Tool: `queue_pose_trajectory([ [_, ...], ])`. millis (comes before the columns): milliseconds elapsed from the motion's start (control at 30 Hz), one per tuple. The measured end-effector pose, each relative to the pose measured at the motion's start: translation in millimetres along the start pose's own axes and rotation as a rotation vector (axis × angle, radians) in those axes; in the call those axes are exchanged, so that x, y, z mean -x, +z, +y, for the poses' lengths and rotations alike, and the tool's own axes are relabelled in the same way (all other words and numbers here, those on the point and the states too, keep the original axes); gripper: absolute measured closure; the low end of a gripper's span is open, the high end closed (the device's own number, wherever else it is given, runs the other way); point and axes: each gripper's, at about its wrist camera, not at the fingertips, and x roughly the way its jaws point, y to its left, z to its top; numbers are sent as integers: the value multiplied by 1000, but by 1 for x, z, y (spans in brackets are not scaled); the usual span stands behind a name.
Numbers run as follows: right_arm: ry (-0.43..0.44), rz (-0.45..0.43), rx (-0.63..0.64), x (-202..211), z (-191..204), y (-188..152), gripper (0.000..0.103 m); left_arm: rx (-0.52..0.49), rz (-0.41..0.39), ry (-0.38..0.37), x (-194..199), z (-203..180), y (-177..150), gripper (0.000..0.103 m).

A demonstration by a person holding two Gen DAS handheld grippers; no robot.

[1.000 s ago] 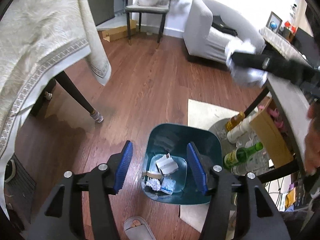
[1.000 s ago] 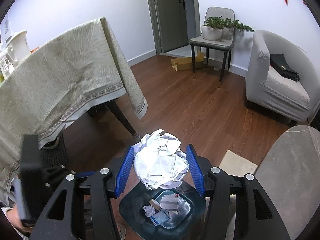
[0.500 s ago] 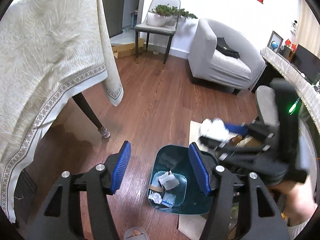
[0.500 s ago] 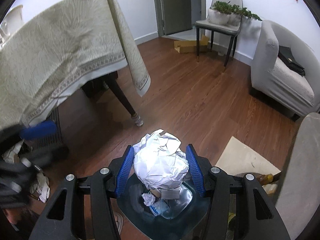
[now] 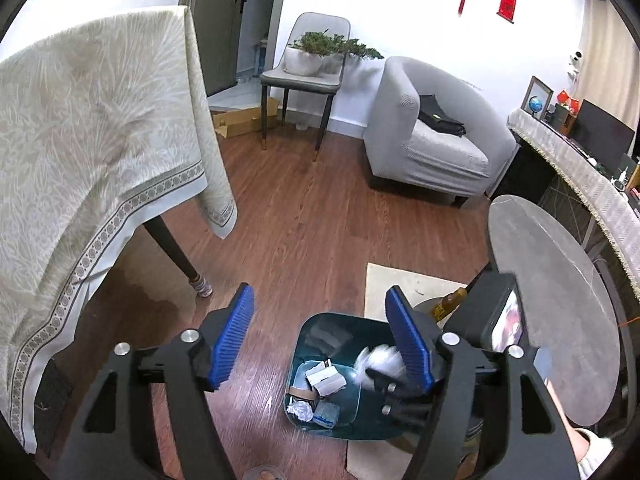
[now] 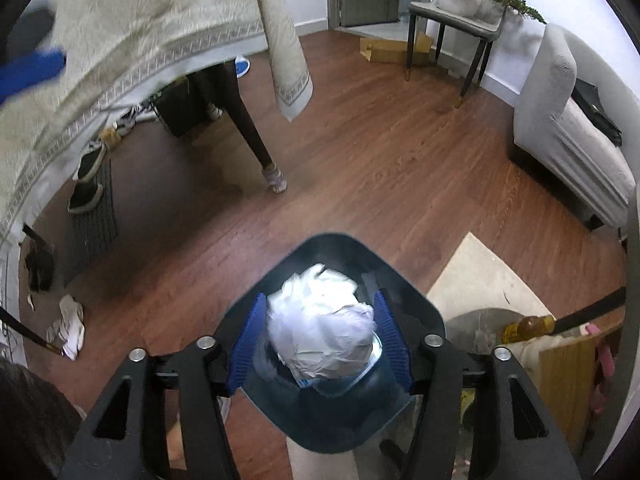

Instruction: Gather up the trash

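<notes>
The dark teal bin [image 6: 404,296] stands on the wood floor [image 6: 360,168]. Over its mouth, the crumpled white paper ball [image 6: 320,324] sits between the right gripper's [image 6: 318,340] opening jaws, pads barely off it. The left gripper [image 5: 320,340] hangs empty, its jaws opening.

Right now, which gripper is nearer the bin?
Right. The right gripper is over the bin's mouth, jaws opening around the crumpled paper. The left gripper is above and beside it, with nothing between its opening jaws.
</notes>
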Motion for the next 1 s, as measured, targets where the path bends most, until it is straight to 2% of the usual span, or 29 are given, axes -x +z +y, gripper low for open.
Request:
queue_pose_trajectory([
  [233, -16, 21, 12, 1, -3, -15, 36, -36, -39, 12, 7, -12, 6, 25],
  [433, 10, -25, 11, 21, 0, -14, 36, -56, -79, 33, 16, -17, 8, 19],
  [567, 37, -102, -6, 50, 1, -7, 36, -44, -111, 30, 28, -17, 11, 10],
  [633, 39, -143, -11, 67, 1, -6, 36, -4, -111, 0, 33, -15, 13, 9],
  [733, 23, -216, -33, 97, -6, -6, 32, -2, -148, 4, 42, -22, 14, 7],
  [833, -30, -291, -74, 128, -20, -12, 27, -14, -148, 27, 45, -34, 14, 7],
  [1000, -131, -380, -161, 173, -55, -38, 22, -52, -202, 37, 61, -54, 3, 5],
])
